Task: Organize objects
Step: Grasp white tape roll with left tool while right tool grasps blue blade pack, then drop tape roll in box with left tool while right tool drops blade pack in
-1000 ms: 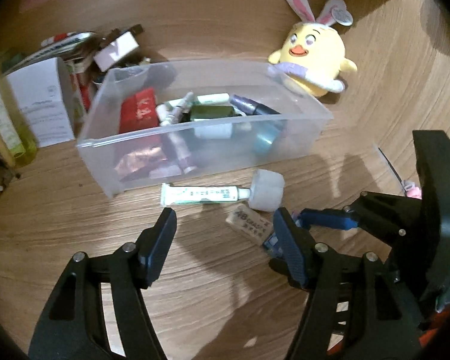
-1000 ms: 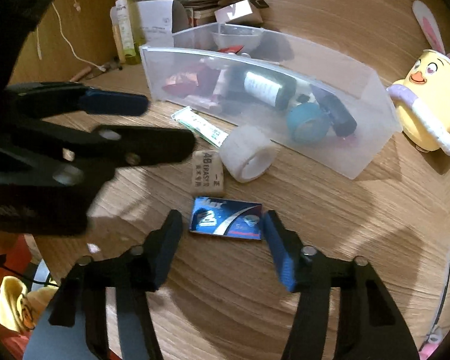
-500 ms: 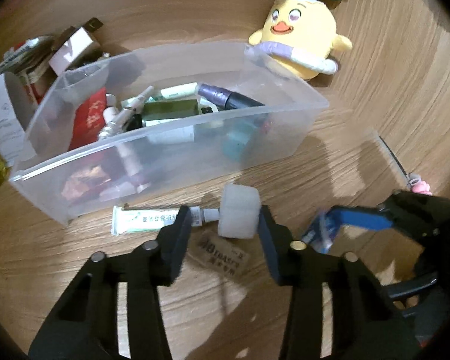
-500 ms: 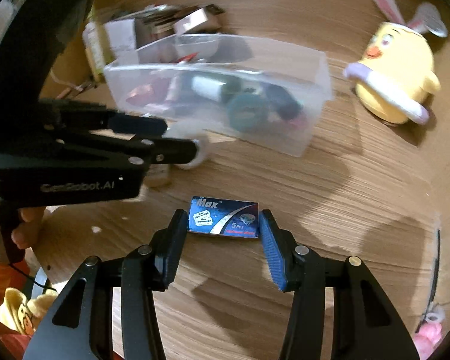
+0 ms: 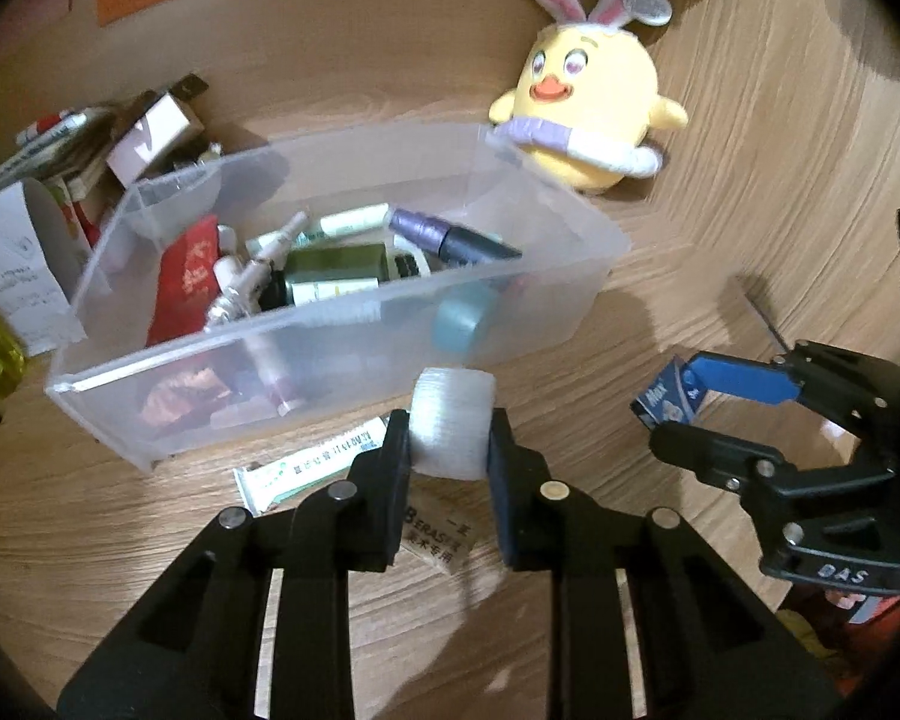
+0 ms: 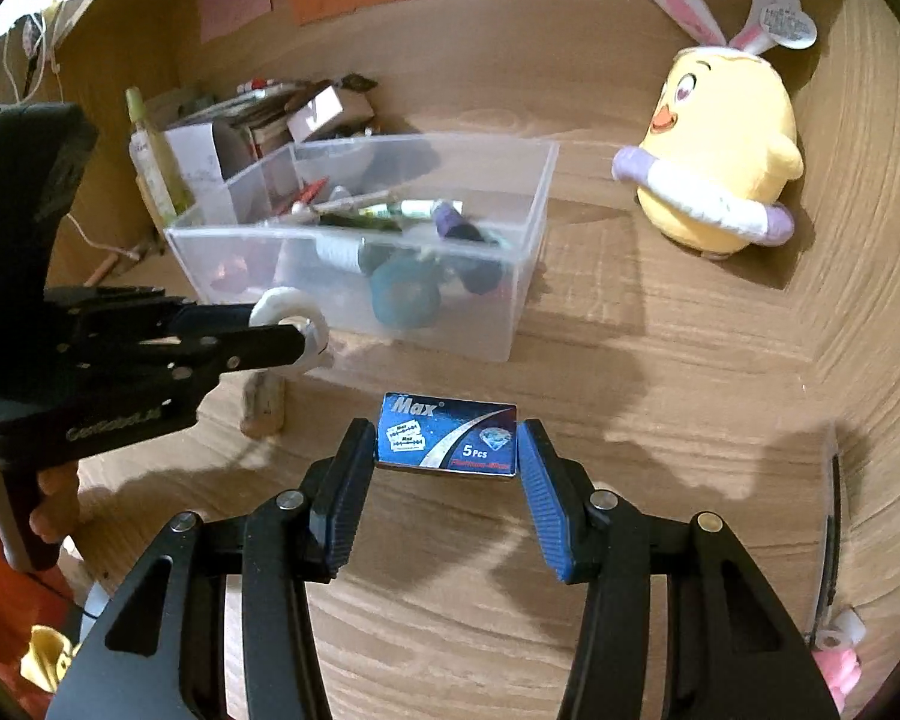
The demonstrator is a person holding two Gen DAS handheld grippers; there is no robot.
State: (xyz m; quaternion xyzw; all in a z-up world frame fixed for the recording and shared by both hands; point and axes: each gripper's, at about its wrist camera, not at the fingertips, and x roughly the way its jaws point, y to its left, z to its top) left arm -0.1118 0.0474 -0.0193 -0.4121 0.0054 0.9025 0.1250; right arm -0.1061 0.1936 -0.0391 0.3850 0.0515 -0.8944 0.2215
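A white roll [image 5: 452,423] is clamped in the left gripper [image 5: 450,450], its jaws just closed, near the bin [image 5: 330,324]. A blue box [image 6: 448,441] is clamped in the right gripper [image 6: 445,450], above the worktop [image 6: 660,420].

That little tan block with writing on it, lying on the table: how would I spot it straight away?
Start at the clear plastic bin in the middle of the wooden table. Just in front of its near wall lies a white and green tube, and beside that, under the left gripper, is the eraser. It is the only flat tan block, printed with dark letters.
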